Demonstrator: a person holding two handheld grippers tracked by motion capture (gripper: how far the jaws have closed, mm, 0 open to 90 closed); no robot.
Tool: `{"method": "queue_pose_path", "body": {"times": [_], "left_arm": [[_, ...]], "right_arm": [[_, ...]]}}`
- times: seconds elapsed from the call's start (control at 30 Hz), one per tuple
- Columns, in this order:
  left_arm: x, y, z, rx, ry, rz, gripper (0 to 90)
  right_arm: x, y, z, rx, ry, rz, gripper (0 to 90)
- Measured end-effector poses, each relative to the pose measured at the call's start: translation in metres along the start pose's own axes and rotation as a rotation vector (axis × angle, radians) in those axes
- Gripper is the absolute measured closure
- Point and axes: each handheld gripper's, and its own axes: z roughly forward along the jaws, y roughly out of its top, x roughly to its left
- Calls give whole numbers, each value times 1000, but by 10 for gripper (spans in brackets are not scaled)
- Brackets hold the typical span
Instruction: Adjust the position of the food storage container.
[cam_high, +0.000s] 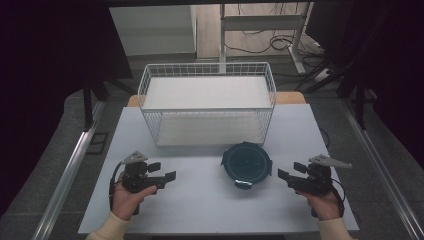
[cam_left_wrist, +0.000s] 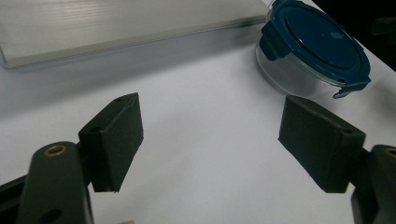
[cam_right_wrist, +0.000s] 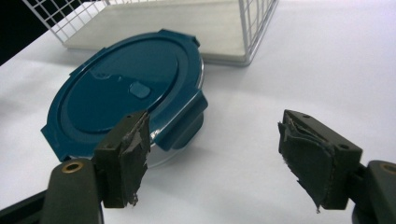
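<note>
The blue-lidded container (cam_high: 246, 165) is left untouched on the table (cam_high: 200, 200) before the wire basket (cam_high: 207, 102), flanked by the released left gripper (cam_high: 163, 171) and right gripper (cam_high: 291, 173), so an approach is judged due next.

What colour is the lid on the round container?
Dark teal-blue; the lid shows best in the right gripper view.

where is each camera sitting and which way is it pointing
High view: above the person's edge of the table, looking forward and down at the wire basket and lidded container; both forearms show, with the left gripper and right gripper.
Left gripper view: rides the left gripper, facing across the table toward the container; its two open jaws show.
Right gripper view: rides the right gripper, facing the container and basket; its open jaws have frayed pads.
Shared: all three see the container.
</note>
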Motion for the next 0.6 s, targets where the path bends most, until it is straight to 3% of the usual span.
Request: {"method": "queue_pose_path", "body": {"times": [0.37,0.57,0.6], "left_arm": [[1,1,-3,0,8,18,210],[3,3,-5,-4,9,18,208],[4,4,-6,-6,11,14,208]], "right_arm": [[9,27,-5,-5,-23,-67,311],[6,40,-2,19,-23,-70,398],[6,45,0,32,-36,-79,455]]}}
